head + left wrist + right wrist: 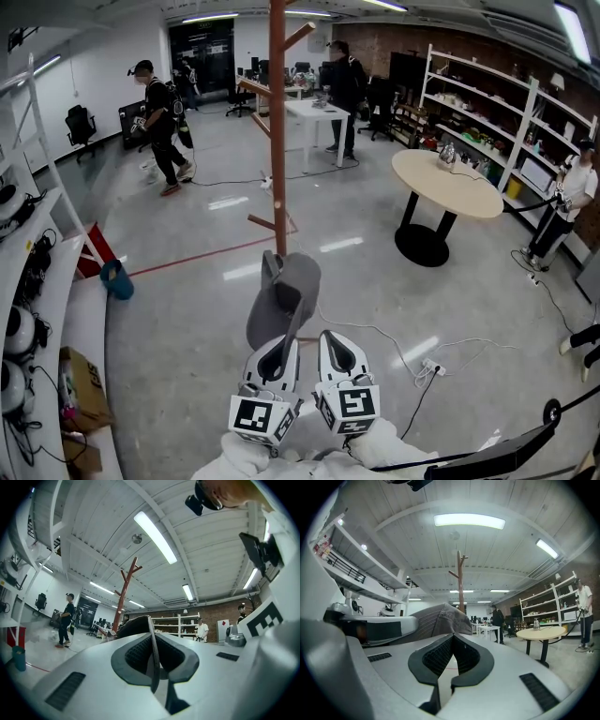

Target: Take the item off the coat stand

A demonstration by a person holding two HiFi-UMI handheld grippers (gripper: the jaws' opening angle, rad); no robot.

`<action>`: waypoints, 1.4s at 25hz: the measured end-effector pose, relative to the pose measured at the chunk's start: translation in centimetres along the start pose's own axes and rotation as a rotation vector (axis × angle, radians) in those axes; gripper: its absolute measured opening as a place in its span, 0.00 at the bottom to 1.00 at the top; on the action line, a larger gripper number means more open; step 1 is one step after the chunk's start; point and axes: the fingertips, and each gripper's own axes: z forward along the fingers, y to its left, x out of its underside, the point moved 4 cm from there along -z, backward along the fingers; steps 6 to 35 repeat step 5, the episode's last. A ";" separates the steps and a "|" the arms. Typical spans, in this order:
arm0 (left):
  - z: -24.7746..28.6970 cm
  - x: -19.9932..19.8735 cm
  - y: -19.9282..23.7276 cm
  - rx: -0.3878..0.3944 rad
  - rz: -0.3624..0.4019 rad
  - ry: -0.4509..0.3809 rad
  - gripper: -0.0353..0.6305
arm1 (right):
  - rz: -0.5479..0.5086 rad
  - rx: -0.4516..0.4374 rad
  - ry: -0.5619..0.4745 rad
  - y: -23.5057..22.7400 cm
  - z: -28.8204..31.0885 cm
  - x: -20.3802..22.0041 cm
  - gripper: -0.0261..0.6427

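The red-brown coat stand (277, 122) rises from the shiny floor straight ahead, its pegs bare. A grey cap (286, 295) hangs in front of it, well clear of the pole. My left gripper (280, 354) is shut on the cap's brim from below. In the left gripper view the thin brim (151, 658) runs edge-on between the pads, with the cap's dark crown (135, 625) beyond and the stand (123, 597) behind. My right gripper (335, 345) sits just right of the left one, shut and empty. In its own view the cap (438, 619) bulges at the left and the stand (461, 581) is far off.
A round beige table (448, 183) stands at the right, with white shelving (487, 112) behind it. A white desk (314, 111) and several people are at the back. Cables and a power strip (427, 367) lie on the floor. At the left are a shelf unit (37, 281), a teal bucket (117, 279) and a cardboard box (80, 384).
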 end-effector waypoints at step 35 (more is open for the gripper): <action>0.1 0.1 0.0 0.001 -0.009 -0.003 0.08 | 0.000 0.002 -0.001 -0.1 0.2 0.1 0.05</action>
